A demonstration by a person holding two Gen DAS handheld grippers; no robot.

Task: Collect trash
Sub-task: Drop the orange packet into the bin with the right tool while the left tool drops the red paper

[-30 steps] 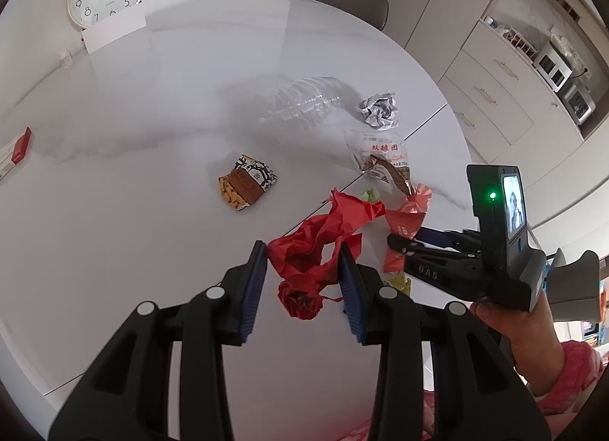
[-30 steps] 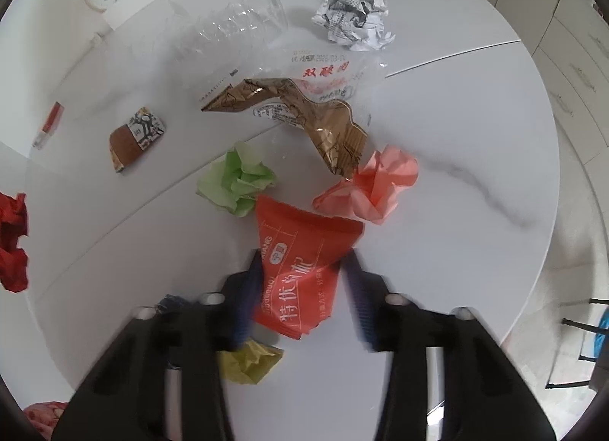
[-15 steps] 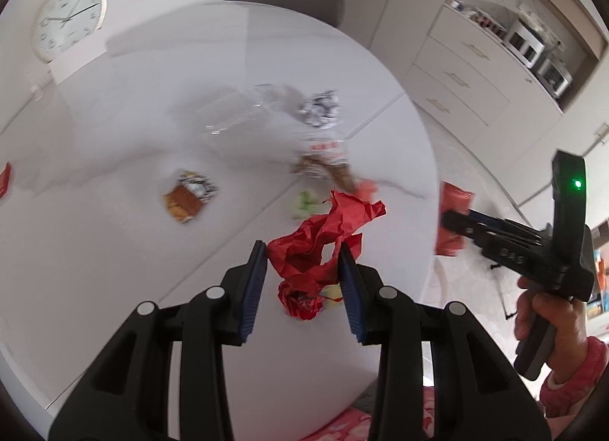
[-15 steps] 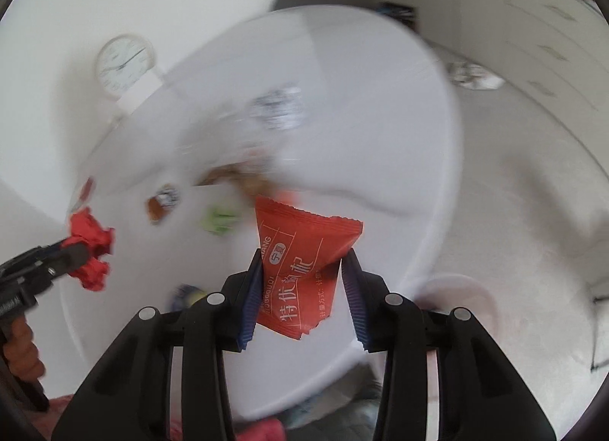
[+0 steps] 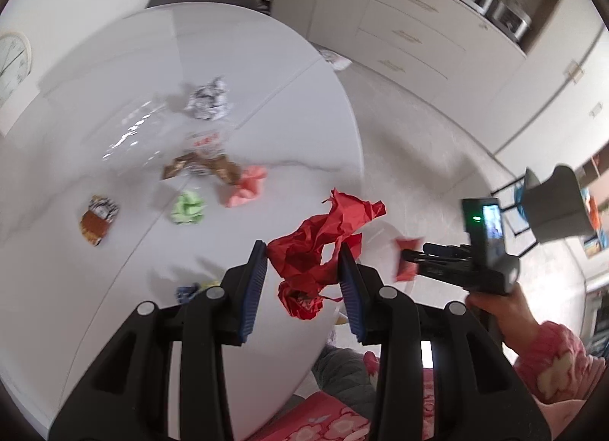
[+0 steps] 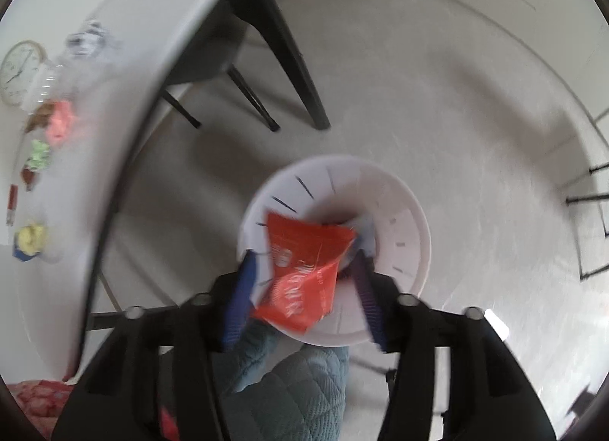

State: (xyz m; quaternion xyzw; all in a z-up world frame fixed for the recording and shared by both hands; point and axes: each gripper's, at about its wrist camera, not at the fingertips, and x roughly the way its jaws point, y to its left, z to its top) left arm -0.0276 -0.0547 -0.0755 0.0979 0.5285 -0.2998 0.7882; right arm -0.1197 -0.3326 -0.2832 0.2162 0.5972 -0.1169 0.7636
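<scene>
While hanging over floor beside round white marble table (image 5: 95, 327), R gripper (image 6: 304, 281) above white plastic waste bin (image 6: 411, 235); bin contents too blurred to tell. Clenched on flat red snack packet (image 6: 304, 269), packet between blue pads, over bin mouth. L gripper (image 5: 302, 281) clamped on crumpled red paper (image 5: 319, 247), over table edge.

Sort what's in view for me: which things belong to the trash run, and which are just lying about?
Belongs to the job:
- red crumpled paper in the left gripper
- red snack packet at the right gripper, over the white bin
- on the table: pink wad, green wad, newspaper ball, brown wrapper

Just lying about:
- clock
- chair
- cabinets
</scene>
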